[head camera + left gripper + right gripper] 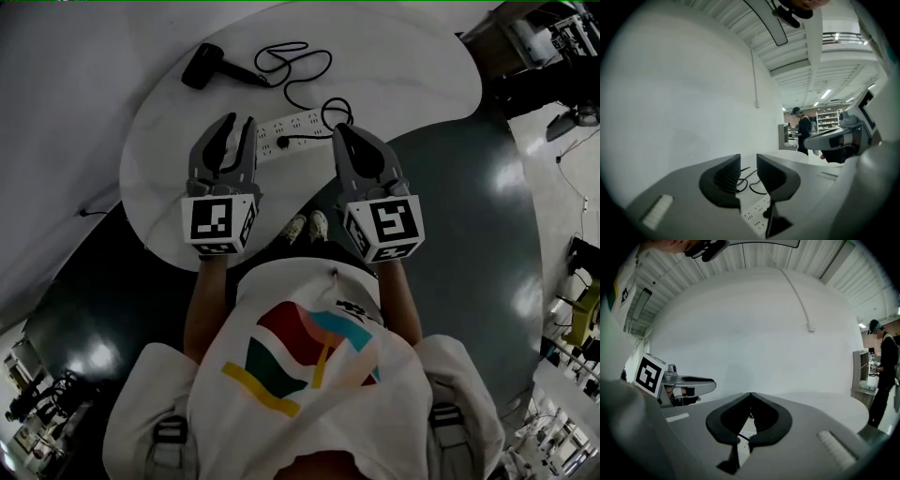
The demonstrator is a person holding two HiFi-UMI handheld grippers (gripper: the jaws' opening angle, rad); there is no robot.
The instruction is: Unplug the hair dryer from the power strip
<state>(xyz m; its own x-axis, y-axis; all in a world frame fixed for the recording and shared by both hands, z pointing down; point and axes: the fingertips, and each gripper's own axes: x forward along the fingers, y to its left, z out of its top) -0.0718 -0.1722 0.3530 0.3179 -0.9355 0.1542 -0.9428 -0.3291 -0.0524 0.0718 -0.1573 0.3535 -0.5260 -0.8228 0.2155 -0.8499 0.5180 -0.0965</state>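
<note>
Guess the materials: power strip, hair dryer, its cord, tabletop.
White oblong power strip: looks like moulded plastic, satin, crisp socket slots. Black hair dryer: likely matte plastic, no glints. Black cord: rubbery sheath, lies in loose loops. White rounded tabletop: smooth, uniform; laminate or painted, can't tell.

Grey two-jaw left gripper (747, 174), jaws apart and empty, over a long white power strip (757, 216) and a looped black cable (756, 191), possibly plugged in.

Matt white table (169, 131), glossy dark floor (469, 244), white plastic power strip (292, 126), matt black hair dryer (202, 66)
</note>
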